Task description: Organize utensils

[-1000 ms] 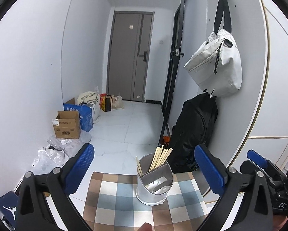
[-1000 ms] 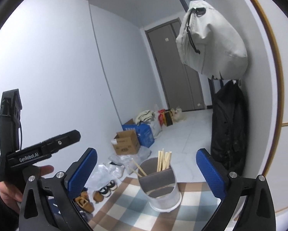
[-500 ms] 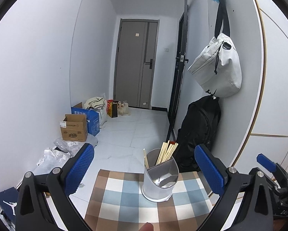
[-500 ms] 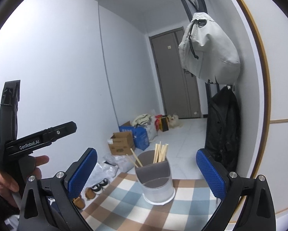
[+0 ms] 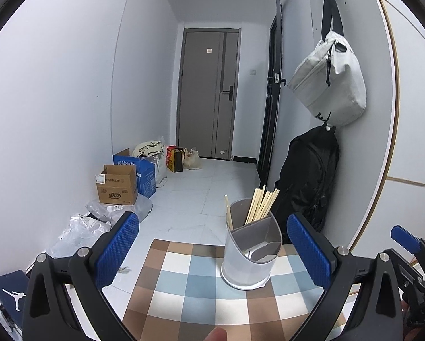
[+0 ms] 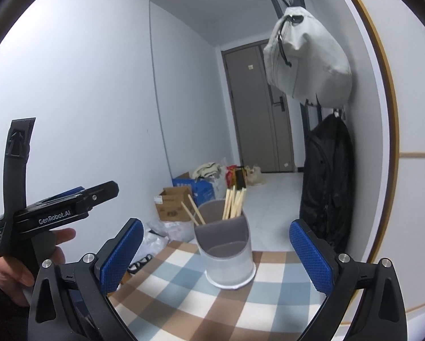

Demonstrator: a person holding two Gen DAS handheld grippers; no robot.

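A grey and white utensil holder point(image 5: 251, 251) stands on a checkered tablecloth point(image 5: 201, 287) near the table's far edge. Several wooden chopsticks point(image 5: 261, 204) stick up from its rear compartment; the front compartment holds something metallic. My left gripper point(image 5: 212, 250) is open and empty, held back from the holder. My right gripper point(image 6: 215, 255) is open and empty, also short of the holder point(image 6: 226, 251), whose chopsticks point(image 6: 235, 201) lean upward. The left gripper's body point(image 6: 53, 216) shows at left in the right wrist view.
A white bag point(image 5: 330, 82) and a black backpack point(image 5: 309, 176) hang on the right wall. Cardboard boxes point(image 5: 117, 184), plastic bags and shoes lie on the floor at left. A grey door point(image 5: 209, 96) closes the hallway.
Both grippers have pulled back and tilted up a little, so the holder sits lower and slightly further right in the left view. Both jaws stay open and empty.
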